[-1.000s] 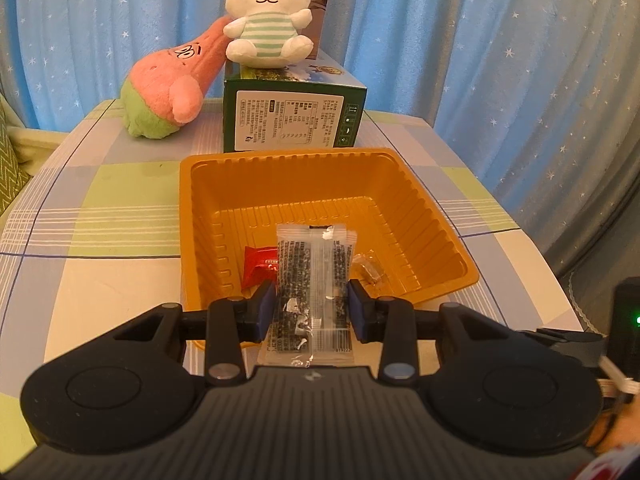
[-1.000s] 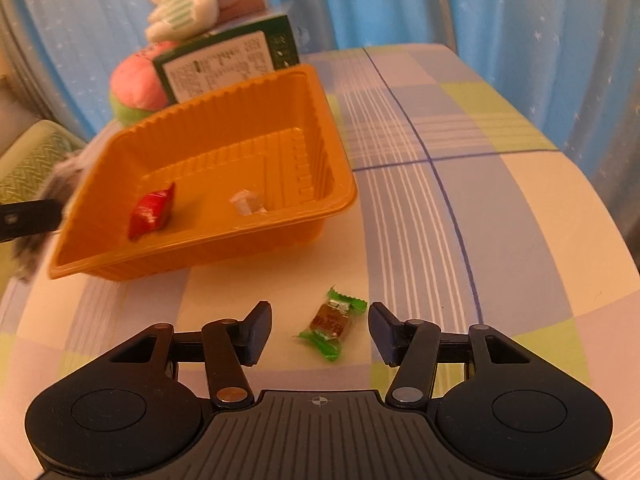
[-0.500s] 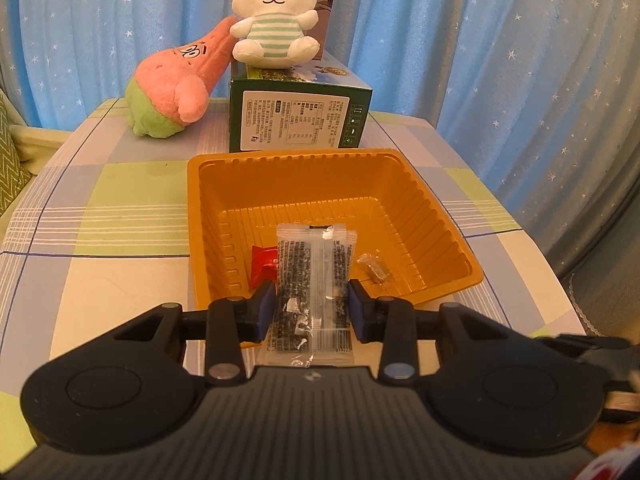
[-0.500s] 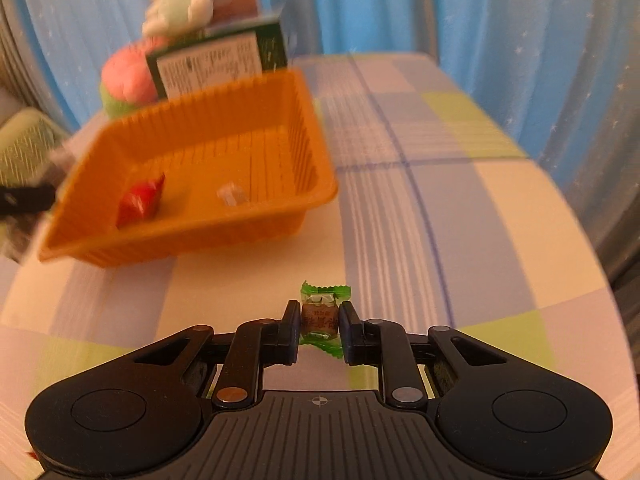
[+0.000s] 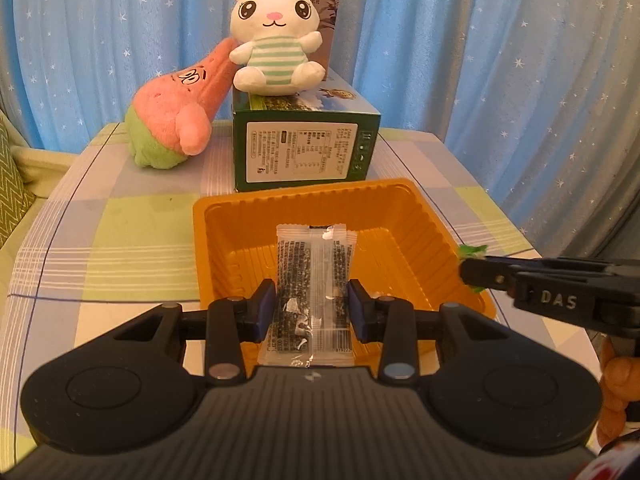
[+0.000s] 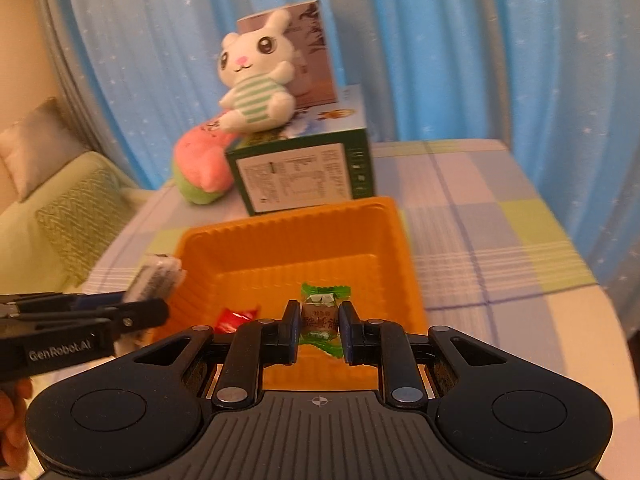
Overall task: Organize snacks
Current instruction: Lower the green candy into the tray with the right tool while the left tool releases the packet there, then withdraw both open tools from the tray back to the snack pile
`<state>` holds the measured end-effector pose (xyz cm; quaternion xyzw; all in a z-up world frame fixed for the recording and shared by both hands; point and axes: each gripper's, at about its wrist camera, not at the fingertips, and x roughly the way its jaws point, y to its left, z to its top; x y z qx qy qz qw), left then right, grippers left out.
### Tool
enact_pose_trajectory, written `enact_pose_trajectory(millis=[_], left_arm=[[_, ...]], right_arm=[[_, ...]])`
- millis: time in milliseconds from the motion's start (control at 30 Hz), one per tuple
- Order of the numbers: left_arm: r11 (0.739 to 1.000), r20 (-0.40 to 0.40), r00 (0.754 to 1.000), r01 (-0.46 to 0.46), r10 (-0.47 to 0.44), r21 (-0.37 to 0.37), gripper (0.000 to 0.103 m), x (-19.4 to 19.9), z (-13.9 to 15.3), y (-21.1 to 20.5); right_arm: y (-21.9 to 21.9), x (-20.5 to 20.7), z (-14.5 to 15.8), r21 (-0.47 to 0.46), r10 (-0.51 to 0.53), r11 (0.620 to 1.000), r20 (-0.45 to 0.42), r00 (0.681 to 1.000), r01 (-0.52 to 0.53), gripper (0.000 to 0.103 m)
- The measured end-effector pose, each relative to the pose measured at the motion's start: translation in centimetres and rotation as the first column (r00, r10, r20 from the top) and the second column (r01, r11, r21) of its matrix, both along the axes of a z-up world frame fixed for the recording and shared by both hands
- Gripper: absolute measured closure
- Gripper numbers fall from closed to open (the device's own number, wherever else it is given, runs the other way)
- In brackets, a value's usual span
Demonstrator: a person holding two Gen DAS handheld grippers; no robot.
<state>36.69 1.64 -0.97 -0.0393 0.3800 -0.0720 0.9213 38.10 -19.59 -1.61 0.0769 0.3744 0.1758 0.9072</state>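
Observation:
My left gripper [image 5: 312,307] is shut on a clear snack packet with dark contents [image 5: 312,280], held upright over the near edge of the orange tray [image 5: 224,208]. My right gripper [image 6: 319,323] is shut on a green-wrapped candy [image 6: 320,316], held over the near side of the orange tray [image 6: 280,236]. A red-wrapped candy [image 6: 234,318] lies in the tray. The right gripper also shows in the left wrist view [image 5: 466,266] at the tray's right rim, and the left gripper shows in the right wrist view [image 6: 160,302] at the tray's left rim.
A green carton [image 5: 304,148] stands just behind the tray with a white bunny plush [image 5: 276,40] on top. A pink and green plush [image 5: 176,124] lies to its left. Blue curtains hang behind the checked table [image 5: 100,240]. A green sofa [image 6: 52,220] is at the left.
My right gripper closed on the green candy, lifted it off the table and carried it over the tray. My left gripper kept hold of the packet and rose slightly.

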Motion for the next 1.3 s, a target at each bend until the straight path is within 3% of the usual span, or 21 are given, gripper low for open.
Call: enact_pose_trajectory(millis=[267,333,767,867,933,967,1000,1300], left_arm=[[1.000,-0.018,1.000,-0.002,0.002,0.008,0.068,2.0,-1.3,0.3],[1.000,-0.017,1.000,-0.012,0.012,-0.002,0.059,2.1,-1.5,0.5],[0.999,-0.007,0.999,-0.052,0.051,-0.017,0.056,0.7,-1.4,1.9],[0.998,-0.001,0.998,-0.059,0.059,-0.018,0.051,0.1,-1.2,2.1],[0.998,0.005,0.998,-0.060,0.060,-0.010,0.050,-0.4,-1.0,2.2],[0.998,0.007,0.998,-0.061,0.061,-0.010,0.050,-0.7,-0.9,2.3],[0.998,0.009,0.998,-0.063,0.063,-0.011,0.049,-1.0,-0.8,2.4],[0.997,0.013,0.997,-0.076,0.077,-0.011,0.041,-6.2,0.1,2.3]], right_arm=[[0.9,2.2,-1.5,0.040,-0.002,0.999,-0.053,0.999,0.004,0.082],[0.9,2.3,-1.7,0.040,0.000,0.999,-0.059,0.998,0.002,0.082],[1.4,2.4,-1.8,0.057,0.024,0.998,-0.069,0.997,-0.020,0.082],[1.9,2.5,-1.7,0.071,0.047,0.997,-0.067,0.997,-0.042,0.082],[1.8,2.5,-1.7,0.094,0.040,0.995,-0.074,0.996,-0.033,0.066],[1.6,2.3,-1.7,0.105,0.033,0.994,-0.073,0.997,-0.025,0.050],[1.4,2.1,-1.6,0.112,0.024,0.994,-0.068,0.997,-0.016,0.047],[-1.0,-2.6,0.1,0.129,-0.039,0.991,-0.070,0.997,0.048,0.047]])
